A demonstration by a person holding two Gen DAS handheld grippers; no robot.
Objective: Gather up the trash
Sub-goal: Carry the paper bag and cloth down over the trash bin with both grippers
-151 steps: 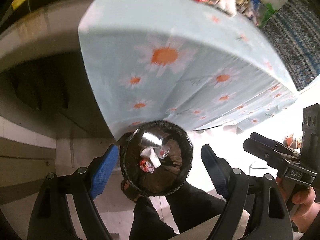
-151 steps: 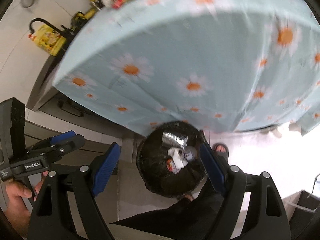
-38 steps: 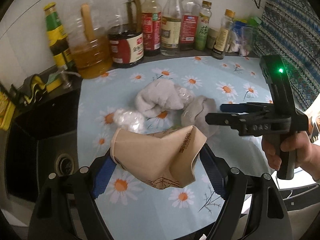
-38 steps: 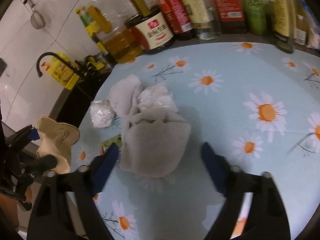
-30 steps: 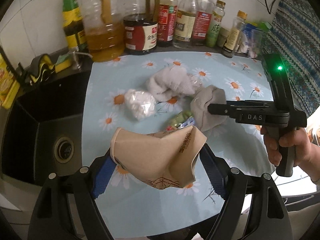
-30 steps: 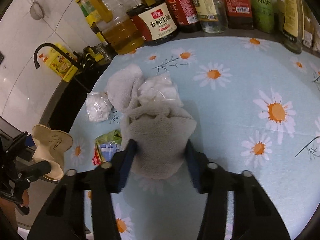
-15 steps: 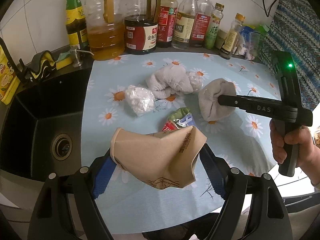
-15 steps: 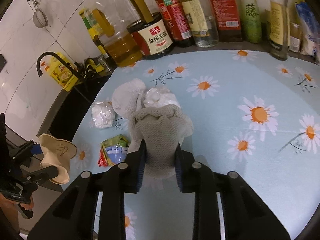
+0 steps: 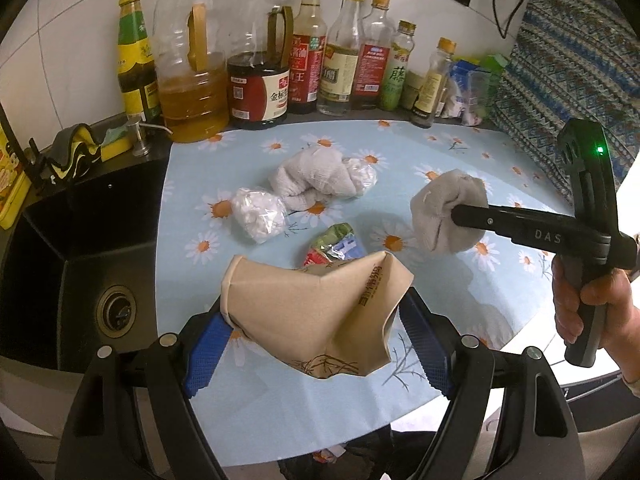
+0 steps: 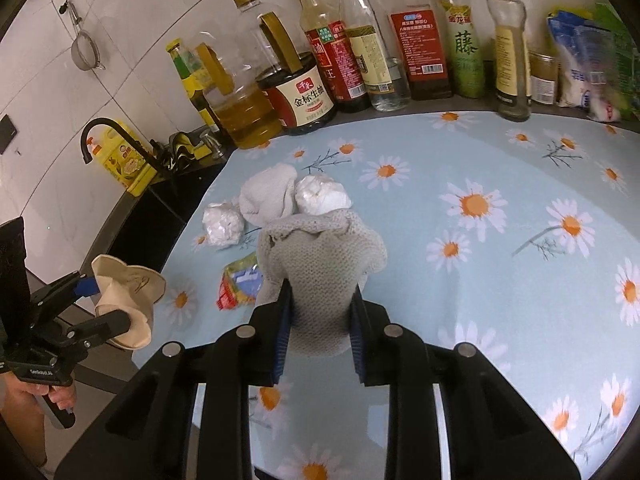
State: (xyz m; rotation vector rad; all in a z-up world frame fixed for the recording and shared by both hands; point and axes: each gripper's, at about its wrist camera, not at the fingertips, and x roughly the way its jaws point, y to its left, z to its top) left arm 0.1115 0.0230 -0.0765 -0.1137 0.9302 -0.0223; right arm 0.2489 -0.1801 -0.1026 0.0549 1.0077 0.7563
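My left gripper (image 9: pixel 316 344) is shut on a crushed tan paper cup (image 9: pixel 312 312), held above the front edge of the daisy-print tablecloth (image 9: pixel 460 300); the cup also shows in the right wrist view (image 10: pixel 124 296). My right gripper (image 10: pixel 320 320) is shut on a grey knitted cloth (image 10: pixel 320 264) and holds it above the table; the cloth also shows in the left wrist view (image 9: pixel 448 212). On the table lie a white cloth (image 9: pixel 316 178), two clear bags of white stuff (image 9: pixel 258 214) (image 9: pixel 362 176) and a red-green snack wrapper (image 9: pixel 332 244).
A row of oil and sauce bottles (image 9: pixel 260 72) stands along the back wall. A black sink (image 9: pixel 72 264) lies left of the table, with a black tap (image 10: pixel 100 136) and a yellow pack (image 10: pixel 120 160). A patterned cloth (image 9: pixel 568 60) hangs at the right.
My right gripper closed on the grey cloth and lifted it up and to the right, off the pile. The left gripper drew back with the cup still in it.
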